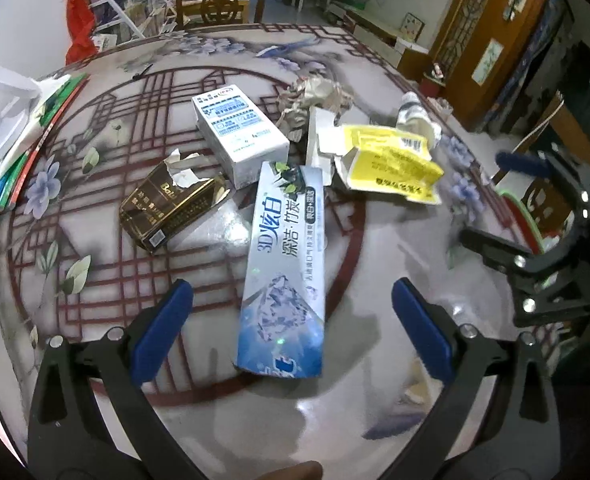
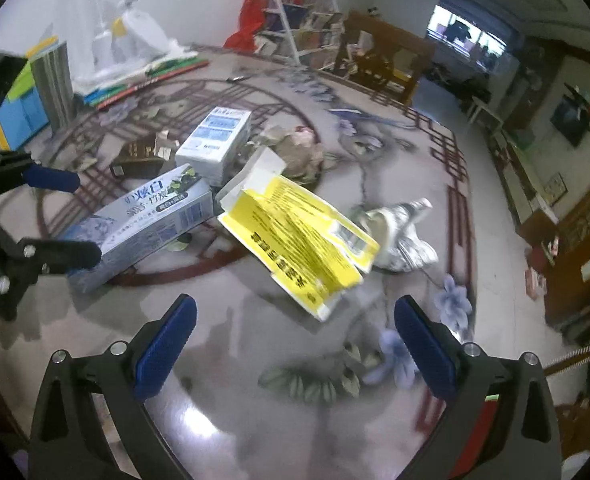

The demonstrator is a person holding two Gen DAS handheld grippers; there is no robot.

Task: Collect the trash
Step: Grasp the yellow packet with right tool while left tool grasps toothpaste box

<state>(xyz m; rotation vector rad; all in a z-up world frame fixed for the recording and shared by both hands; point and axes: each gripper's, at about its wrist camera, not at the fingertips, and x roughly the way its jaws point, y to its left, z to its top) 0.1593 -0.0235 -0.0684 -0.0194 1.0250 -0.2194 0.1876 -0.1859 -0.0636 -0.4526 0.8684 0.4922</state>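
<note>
Both tongs are wide and hold nothing: the left gripper (image 1: 293, 326) is over the near end of the toothpaste box (image 1: 283, 276), the right gripper (image 2: 293, 340) just before the yellow carton (image 2: 303, 236). Both lie on the table (image 2: 255, 400) and look light, thin and easy to crush, so I would grip across the narrow sides. The box reads "3D".

Trash count, table:
4 boxes – toothpaste (image 1: 283, 264), white (image 1: 241, 130), gold cig. (image 1: 173, 208), yellow torn (image 1: 391, 160); 2 crumpled wads – paper (image 1: 315, 100), foil (image 2: 403, 236).
</note>
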